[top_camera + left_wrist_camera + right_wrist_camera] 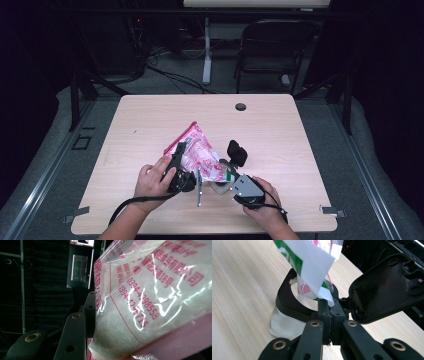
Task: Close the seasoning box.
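A clear plastic bag printed in pink lies tilted over the middle of the table. My left gripper is shut on its near edge. In the left gripper view the bag presses against the one finger that shows and hides the other. A clear container with a black rim stands on the wood, its hinged black lid flipped open. A white and green packet hangs over its mouth. My right gripper is shut, pinching the packet's lower corner at the rim. From above, this gripper sits just right of the bag.
The wooden table has a cable hole near its far edge. A dark folding chair and a white desk leg stand behind it. Both forearms come in over the near edge.
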`<state>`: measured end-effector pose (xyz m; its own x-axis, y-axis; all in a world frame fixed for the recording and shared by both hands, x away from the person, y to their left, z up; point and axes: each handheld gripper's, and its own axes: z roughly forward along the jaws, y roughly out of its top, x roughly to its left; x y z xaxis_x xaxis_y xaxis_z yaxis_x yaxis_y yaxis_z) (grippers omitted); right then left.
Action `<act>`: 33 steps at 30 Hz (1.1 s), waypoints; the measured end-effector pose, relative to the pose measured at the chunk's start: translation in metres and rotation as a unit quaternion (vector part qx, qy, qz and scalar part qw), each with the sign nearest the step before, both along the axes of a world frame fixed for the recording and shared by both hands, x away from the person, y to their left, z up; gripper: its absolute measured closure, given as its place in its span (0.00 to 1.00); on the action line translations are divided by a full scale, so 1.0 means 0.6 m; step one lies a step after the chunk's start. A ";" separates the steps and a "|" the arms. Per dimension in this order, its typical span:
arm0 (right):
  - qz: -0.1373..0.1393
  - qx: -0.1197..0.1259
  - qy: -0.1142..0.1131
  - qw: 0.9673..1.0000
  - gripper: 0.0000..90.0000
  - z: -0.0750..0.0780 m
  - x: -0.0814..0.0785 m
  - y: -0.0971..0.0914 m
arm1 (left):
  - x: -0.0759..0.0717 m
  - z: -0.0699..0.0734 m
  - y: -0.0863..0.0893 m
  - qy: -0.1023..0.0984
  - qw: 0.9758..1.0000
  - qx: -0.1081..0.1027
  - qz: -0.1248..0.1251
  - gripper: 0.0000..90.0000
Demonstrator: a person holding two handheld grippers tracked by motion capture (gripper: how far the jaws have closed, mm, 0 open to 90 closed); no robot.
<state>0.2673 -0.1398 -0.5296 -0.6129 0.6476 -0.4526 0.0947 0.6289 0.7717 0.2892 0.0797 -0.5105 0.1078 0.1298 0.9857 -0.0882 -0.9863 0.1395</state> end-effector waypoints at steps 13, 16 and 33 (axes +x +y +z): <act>-0.002 -0.001 -0.001 1.000 1.00 0.000 0.001 0.000 | -0.001 0.003 -0.001 -0.005 1.000 0.004 0.000 0.71; -0.001 -0.001 -0.001 1.000 1.00 0.000 0.001 0.000 | -0.002 0.003 -0.001 -0.004 1.000 0.005 0.000 0.71; -0.003 0.001 -0.002 1.000 1.00 0.001 0.002 -0.002 | -0.003 0.004 -0.002 -0.003 1.000 0.017 -0.001 0.71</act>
